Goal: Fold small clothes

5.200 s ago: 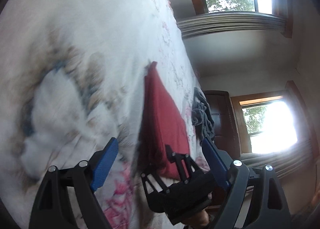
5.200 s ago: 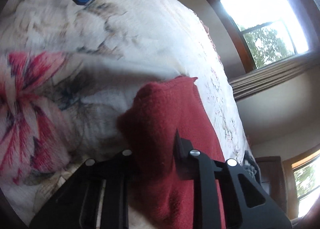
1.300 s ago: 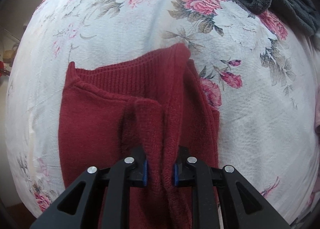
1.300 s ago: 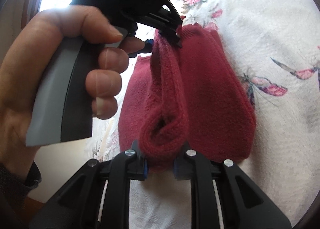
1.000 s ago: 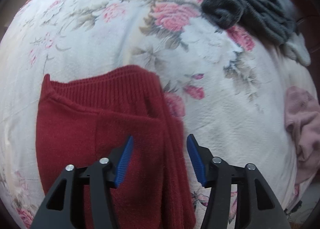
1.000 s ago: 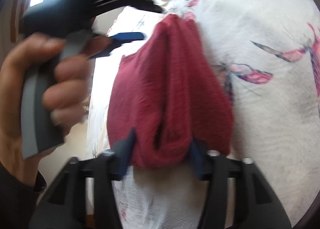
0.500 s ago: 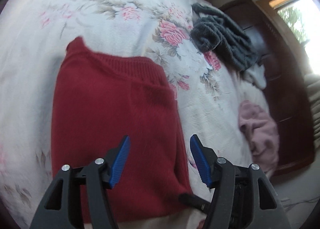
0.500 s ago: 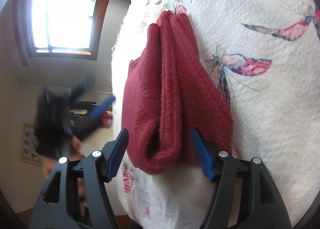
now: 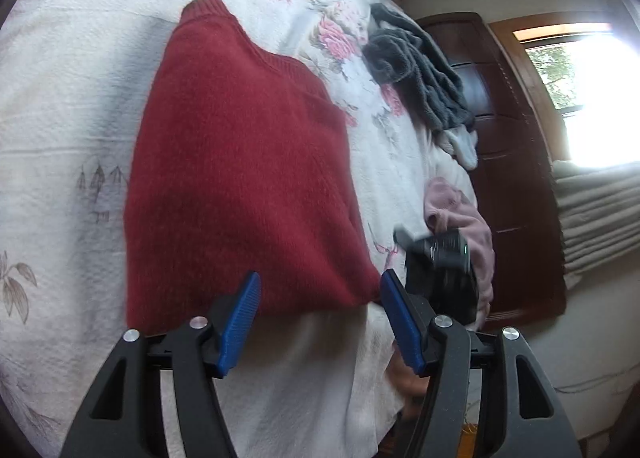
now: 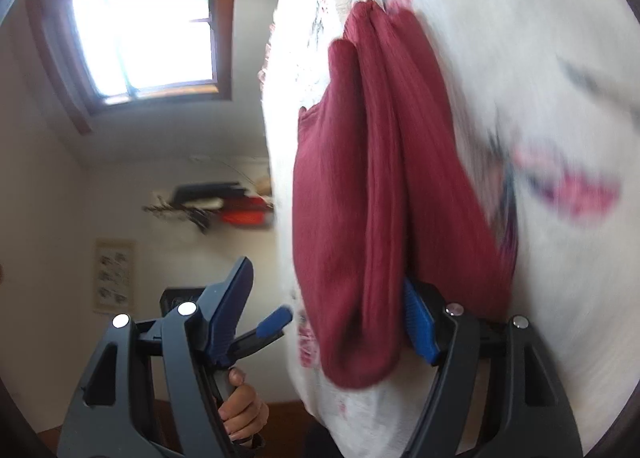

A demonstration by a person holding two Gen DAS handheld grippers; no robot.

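A big bed with a white flowery cover (image 9: pixel 60 105) is filling most of both views. A red sweater (image 9: pixel 240 161) is lying folded on it, near the edge. A gray fuzzy cloth (image 9: pixel 416 69) and a pink cloth (image 9: pixel 460 213) are sitting farther away on the bed. The left gripper (image 9: pixel 320 318) is hanging just off the sweater's near edge, jaws wide apart and holding nothing. The right gripper (image 10: pixel 332 318) is spread wide too, one blue pad touching the sweater's fold.
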